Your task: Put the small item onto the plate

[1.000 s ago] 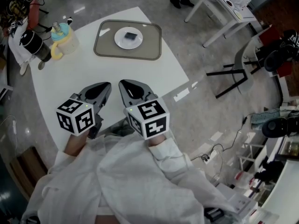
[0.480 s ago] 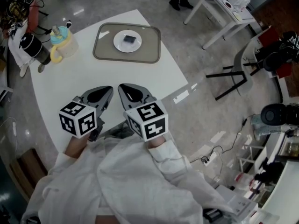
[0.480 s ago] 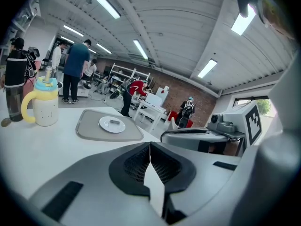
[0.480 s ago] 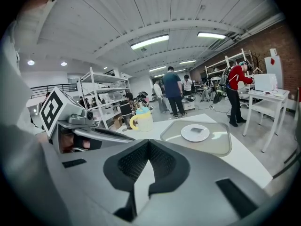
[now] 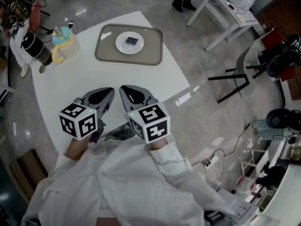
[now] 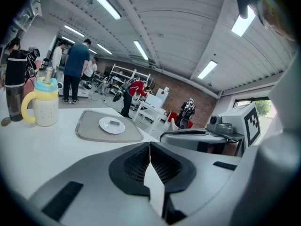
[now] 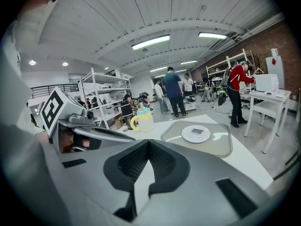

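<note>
Head view: left tool [image 5: 106, 94] and right tool [image 5: 127, 92], both closed and empty, side by side over the desk [image 5: 70, 79]; well ahead of them, the small dark item [image 5: 132, 41] lies on the plate [image 5: 121, 46].

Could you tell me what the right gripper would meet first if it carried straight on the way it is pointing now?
Probably the bare white table: the right gripper, shut and empty, tilts slightly down toward it. Further along that line sits the tray, though depth is unclear.
</note>
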`<state>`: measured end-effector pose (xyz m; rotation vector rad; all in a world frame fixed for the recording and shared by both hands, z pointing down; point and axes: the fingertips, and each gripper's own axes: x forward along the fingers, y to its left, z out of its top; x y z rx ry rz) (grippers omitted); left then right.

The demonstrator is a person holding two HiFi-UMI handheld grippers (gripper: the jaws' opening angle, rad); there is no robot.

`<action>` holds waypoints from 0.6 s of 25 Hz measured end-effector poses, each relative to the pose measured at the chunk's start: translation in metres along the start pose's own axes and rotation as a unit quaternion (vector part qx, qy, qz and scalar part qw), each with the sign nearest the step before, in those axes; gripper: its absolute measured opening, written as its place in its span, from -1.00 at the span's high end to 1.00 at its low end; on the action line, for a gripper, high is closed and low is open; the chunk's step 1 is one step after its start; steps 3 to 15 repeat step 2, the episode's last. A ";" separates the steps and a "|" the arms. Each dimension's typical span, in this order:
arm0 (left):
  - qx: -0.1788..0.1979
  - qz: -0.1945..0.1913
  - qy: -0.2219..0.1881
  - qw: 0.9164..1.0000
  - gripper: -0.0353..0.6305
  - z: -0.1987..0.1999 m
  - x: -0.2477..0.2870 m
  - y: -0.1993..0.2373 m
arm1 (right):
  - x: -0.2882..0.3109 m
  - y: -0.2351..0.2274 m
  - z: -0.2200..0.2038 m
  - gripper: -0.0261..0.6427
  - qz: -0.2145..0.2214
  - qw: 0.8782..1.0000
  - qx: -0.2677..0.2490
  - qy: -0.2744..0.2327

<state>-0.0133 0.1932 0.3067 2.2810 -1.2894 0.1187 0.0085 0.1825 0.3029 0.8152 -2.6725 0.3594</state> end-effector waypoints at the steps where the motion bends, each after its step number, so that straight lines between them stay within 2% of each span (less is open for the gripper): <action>1: 0.000 0.000 0.001 1.000 0.86 -0.001 0.000 0.000 | 0.001 0.000 -0.001 0.88 0.000 1.000 0.000 0.001; 15: 0.000 0.000 0.001 1.000 0.86 -0.002 0.000 0.001 | 0.001 -0.001 -0.001 0.88 0.000 1.000 0.000 0.001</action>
